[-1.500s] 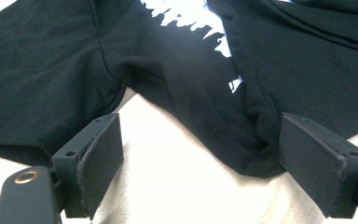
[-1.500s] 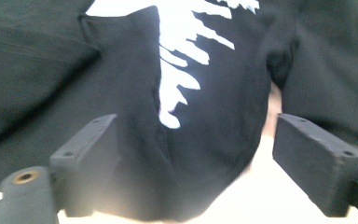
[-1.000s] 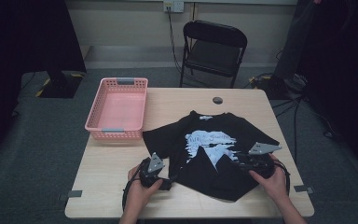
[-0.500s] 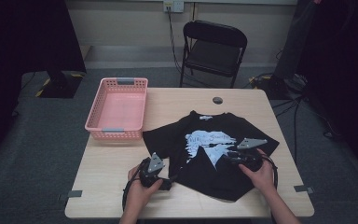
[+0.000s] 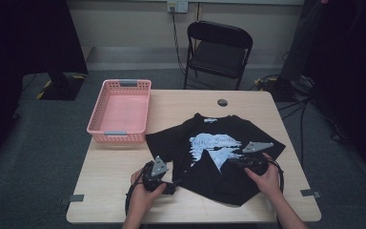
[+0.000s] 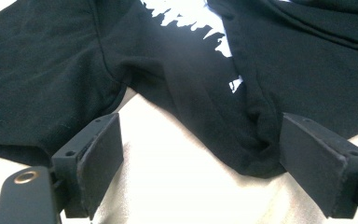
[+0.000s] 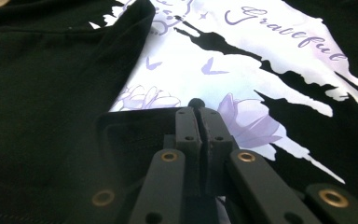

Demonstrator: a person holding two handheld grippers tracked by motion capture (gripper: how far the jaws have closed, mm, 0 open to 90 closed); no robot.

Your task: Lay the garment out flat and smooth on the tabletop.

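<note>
The black T-shirt lies crumpled on the wooden table, one flap already folded over its print, so the folding looks barely begun and most is left. The right claw has just been closing and now pinches a thin fold of soft cotton (matte, lilac-and-white graphic). The left claw stands spread at the hem, gripping nothing.

Lab: dark curtains, cabled floor, folding chair.
</note>
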